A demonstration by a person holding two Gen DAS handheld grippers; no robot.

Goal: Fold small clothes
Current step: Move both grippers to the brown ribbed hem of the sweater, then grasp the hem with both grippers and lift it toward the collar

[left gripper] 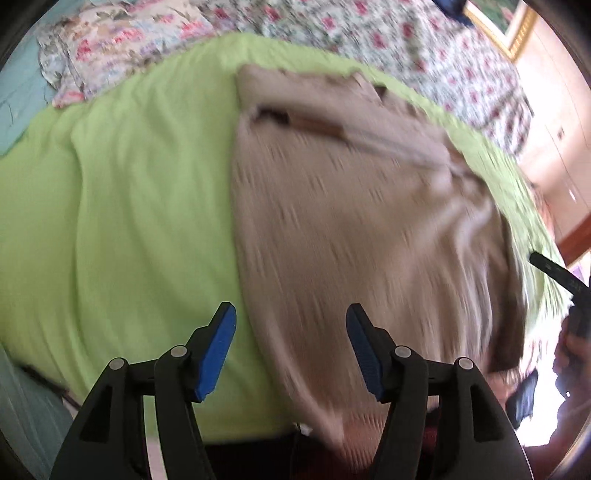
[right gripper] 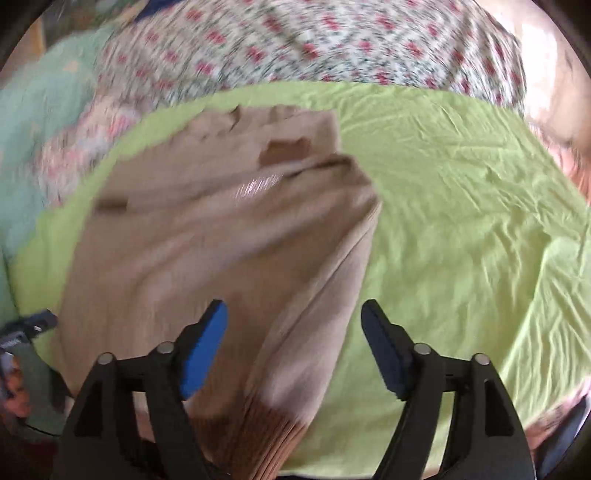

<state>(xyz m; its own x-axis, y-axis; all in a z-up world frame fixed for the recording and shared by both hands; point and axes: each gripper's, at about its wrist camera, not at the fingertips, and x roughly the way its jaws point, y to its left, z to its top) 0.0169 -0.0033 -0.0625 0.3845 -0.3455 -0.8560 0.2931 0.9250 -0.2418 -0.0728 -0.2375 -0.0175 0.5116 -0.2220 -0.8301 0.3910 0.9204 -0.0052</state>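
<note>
Looking down through both wrist cameras, I see the sweater (left gripper: pixel 362 221) lying on the green sheet (left gripper: pixel 129 221) that covers the bed. It is a beige knit, spread mostly flat with soft folds, and both views are blurred. In the left view its collar end lies toward the floral quilt (left gripper: pixel 369 33), and its near edge runs down toward the bottom of the picture. In the right view a darker ribbed hem (right gripper: pixel 266 435) sits at the near edge of the sweater, just above the bottom of the picture.

My left gripper (left gripper: pixel 291 350) hangs over the sweater's left edge, half over sheet, half over knit. Its fingers (left gripper: pixel 218 350) are spread apart with nothing between the blue pads, so they are released.

My right gripper (right gripper: pixel 295 349) hangs over the sweater's right edge, near the hem. Its fingers (right gripper: pixel 201 354) also stand wide, gripping nothing; the cloth lies below them, not pinched.

In the left view the other gripper shows dark at the far right, past the sweater. A pillow (left gripper: pixel 110 48) lies beyond the sheet, left of the sweater.
</note>
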